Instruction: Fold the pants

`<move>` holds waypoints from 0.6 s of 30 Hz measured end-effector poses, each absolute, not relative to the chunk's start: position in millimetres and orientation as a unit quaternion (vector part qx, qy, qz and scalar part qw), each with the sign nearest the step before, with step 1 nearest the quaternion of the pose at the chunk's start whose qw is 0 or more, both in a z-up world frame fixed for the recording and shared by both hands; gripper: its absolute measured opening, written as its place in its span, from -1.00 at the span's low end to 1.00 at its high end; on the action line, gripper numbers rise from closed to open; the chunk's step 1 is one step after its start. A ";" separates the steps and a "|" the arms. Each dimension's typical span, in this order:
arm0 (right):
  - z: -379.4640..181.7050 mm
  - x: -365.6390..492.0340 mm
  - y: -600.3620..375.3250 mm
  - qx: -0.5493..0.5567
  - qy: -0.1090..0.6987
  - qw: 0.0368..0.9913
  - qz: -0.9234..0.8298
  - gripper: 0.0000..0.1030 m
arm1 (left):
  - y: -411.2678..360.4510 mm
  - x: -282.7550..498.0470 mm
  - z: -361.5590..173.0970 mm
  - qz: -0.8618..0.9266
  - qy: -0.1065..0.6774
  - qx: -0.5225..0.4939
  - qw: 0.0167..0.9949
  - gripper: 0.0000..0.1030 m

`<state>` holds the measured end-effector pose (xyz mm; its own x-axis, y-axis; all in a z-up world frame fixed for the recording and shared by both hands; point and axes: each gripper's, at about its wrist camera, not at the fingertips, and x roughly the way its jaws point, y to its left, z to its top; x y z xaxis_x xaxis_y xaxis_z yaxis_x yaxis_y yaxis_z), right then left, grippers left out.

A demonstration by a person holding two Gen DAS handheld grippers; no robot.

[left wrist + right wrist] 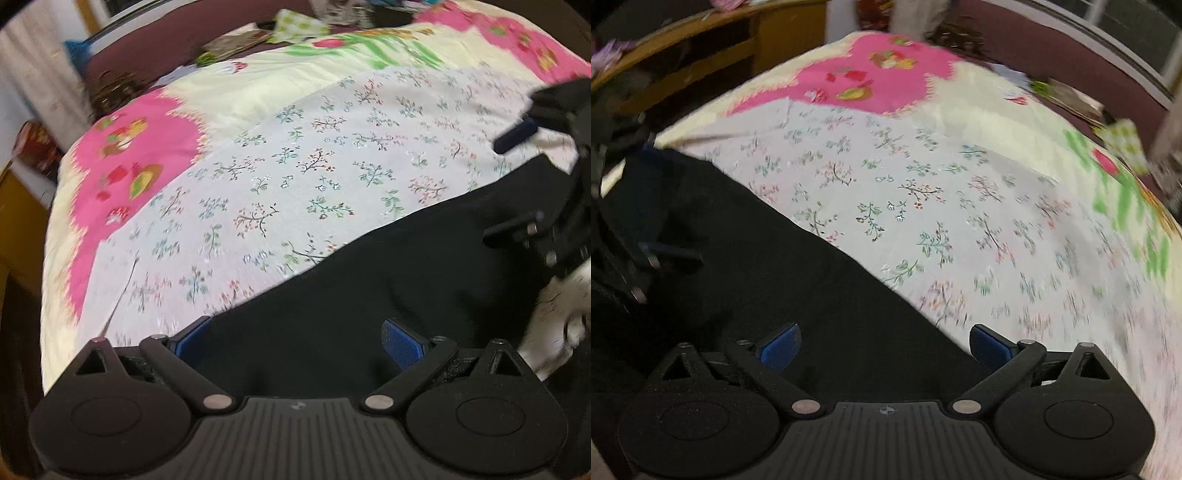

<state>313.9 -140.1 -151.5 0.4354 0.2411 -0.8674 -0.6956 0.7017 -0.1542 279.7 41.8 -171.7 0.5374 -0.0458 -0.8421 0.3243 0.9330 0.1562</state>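
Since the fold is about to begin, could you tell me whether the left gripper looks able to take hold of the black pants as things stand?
Probably yes. The left gripper is open, with the black pants directly between and ahead of its fingers, and nothing lies on the cloth there. The right gripper is off to the side.

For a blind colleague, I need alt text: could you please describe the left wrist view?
The left gripper, jaws open, hovers over black pants lying on a floral sheet on a bed. The right gripper shows at the right edge, and a pink and cream blanket lies under the sheet.
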 end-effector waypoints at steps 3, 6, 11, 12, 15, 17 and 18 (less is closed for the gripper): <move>-170.4 339.3 -136.2 -0.280 0.460 0.779 0.322 0.56 | 48.3 296.9 -187.5 -0.145 0.470 0.175 0.853 0.95; -188.5 357.8 -134.6 -0.290 0.477 0.756 0.342 0.54 | 51.6 311.7 -196.3 -0.184 0.465 0.193 0.844 0.90; -213.6 382.5 -138.0 -0.271 0.527 0.717 0.367 0.44 | 54.5 336.6 -214.1 -0.230 0.478 0.213 0.821 0.89; -218.3 385.4 -139.0 -0.270 0.534 0.711 0.368 0.44 | 54.7 341.7 -219.5 -0.237 0.484 0.217 0.814 0.84; -230.7 392.6 -143.3 -0.264 0.554 0.697 0.371 0.42 | 55.0 357.1 -236.9 -0.246 0.512 0.220 0.793 0.58; -239.6 398.3 -146.8 -0.256 0.570 0.687 0.371 0.44 | 56.4 365.4 -249.5 -0.253 0.534 0.211 0.779 0.56; -244.1 401.1 -149.0 -0.249 0.578 0.683 0.371 0.49 | 56.5 366.7 -254.7 -0.255 0.542 0.207 0.774 0.56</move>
